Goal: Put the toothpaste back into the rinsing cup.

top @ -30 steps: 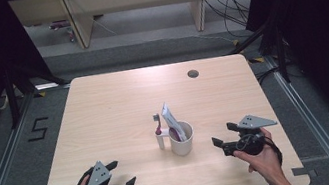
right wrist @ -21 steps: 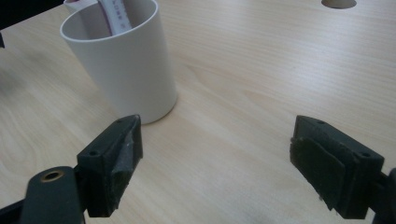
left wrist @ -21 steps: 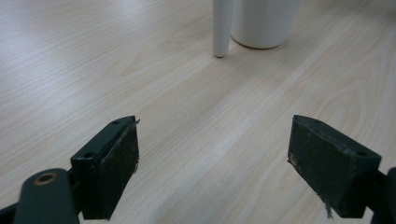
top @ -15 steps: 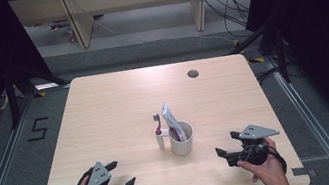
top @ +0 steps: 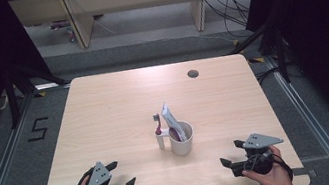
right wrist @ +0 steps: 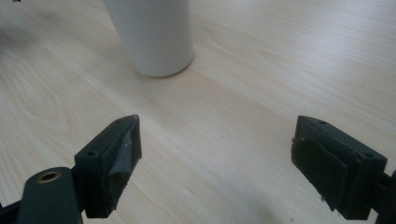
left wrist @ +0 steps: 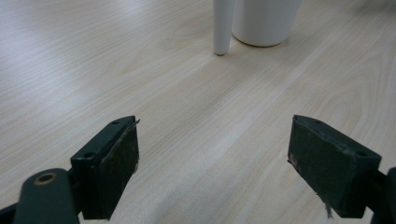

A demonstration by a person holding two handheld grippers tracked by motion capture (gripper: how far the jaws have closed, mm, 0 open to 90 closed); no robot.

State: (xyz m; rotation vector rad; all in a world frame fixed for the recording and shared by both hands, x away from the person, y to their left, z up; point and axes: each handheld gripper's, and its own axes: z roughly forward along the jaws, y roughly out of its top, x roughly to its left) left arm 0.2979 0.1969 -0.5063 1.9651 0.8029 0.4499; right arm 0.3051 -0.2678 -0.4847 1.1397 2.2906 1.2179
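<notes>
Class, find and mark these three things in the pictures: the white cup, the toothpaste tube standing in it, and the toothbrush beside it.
white cup [top: 183, 145]: high view, its outer wall.
toothpaste tube [top: 171, 118]: high view, upper body above the rim.
toothbrush [top: 157, 120]: high view, head at the top.

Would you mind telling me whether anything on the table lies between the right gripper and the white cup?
Nothing visible does. In the right gripper view, bare wooden table runs from the open jaws of the right gripper up to the white cup. The high view shows the same clear stretch between them.
</notes>
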